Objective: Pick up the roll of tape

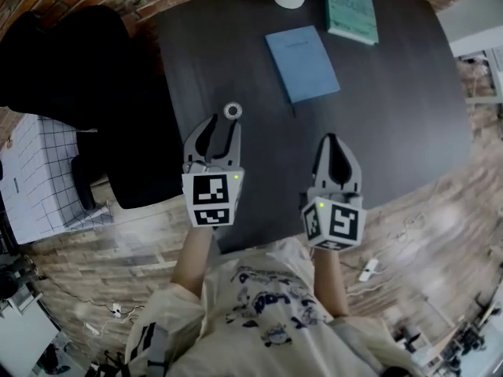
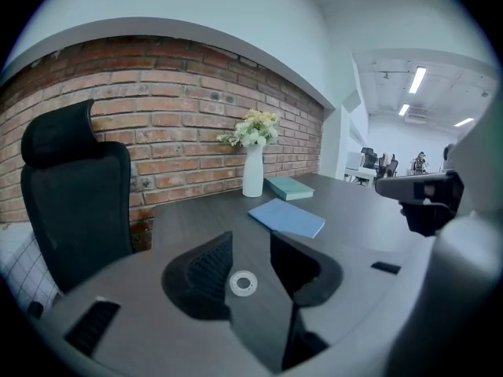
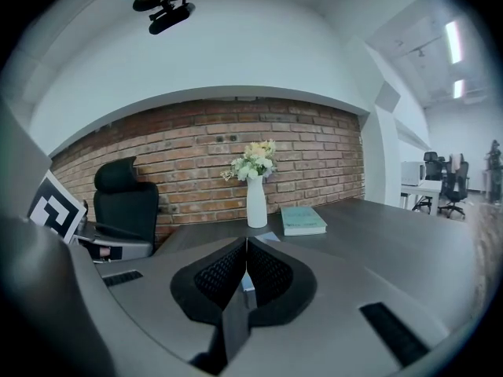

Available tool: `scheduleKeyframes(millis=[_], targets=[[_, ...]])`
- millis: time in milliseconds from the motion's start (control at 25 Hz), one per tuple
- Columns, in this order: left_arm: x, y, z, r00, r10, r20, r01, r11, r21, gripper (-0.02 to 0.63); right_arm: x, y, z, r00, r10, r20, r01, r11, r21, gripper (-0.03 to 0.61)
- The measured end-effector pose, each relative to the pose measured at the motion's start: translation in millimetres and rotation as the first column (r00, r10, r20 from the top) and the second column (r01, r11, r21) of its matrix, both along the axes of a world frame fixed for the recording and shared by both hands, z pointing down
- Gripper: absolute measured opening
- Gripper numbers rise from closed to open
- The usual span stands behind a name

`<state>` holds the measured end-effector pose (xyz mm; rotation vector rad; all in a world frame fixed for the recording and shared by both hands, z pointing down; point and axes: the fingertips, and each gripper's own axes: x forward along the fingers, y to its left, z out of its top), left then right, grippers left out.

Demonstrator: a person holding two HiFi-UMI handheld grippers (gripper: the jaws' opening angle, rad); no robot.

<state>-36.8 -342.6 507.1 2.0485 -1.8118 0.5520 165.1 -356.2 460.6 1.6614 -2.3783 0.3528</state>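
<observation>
Where the roll of tape (image 1: 232,111) lies flat on the dark table (image 1: 393,132), toward its left side, the left gripper (image 1: 224,124) hangs just short of it. It points forward and tilts down, with its jaws parted and empty. In the left gripper view the roll shows in the gap between them, with neither pad touching it. The right gripper (image 1: 331,140) is held level with the left, well apart from the roll, its jaws pressed together on nothing. Both bare forearms reach straight out from the body. Farther off lie a blue notebook (image 1: 302,63) and a teal book (image 1: 351,10).
</observation>
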Motion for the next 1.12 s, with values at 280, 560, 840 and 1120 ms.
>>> scheduleKeyframes(millis=[280,560,840,1120], targets=[[2,-18,40,1.000,0.010,0.003,-0.010,0.996,-0.083,0.178,0,-15,24,1.000,-0.028,-0.014,0.027,0.998,-0.049,0.005],[-2,-28,78,1.000,0.002,0.016,0.001,0.986,-0.167,0.204,-2,-24,48,0.999,-0.041,-0.015,0.040,0.995,-0.094,0.005],[-2,-29,111,1.000,-0.007,0.012,0.010,0.968,-0.249,0.227,-3,-30,69,0.999,-0.052,-0.012,0.049,0.990,-0.131,0.005],[-5,-32,132,1.000,0.000,0.024,0.007,0.951,-0.309,0.227,-3,-32,83,0.999,-0.052,-0.012,0.050,0.986,-0.160,0.005]])
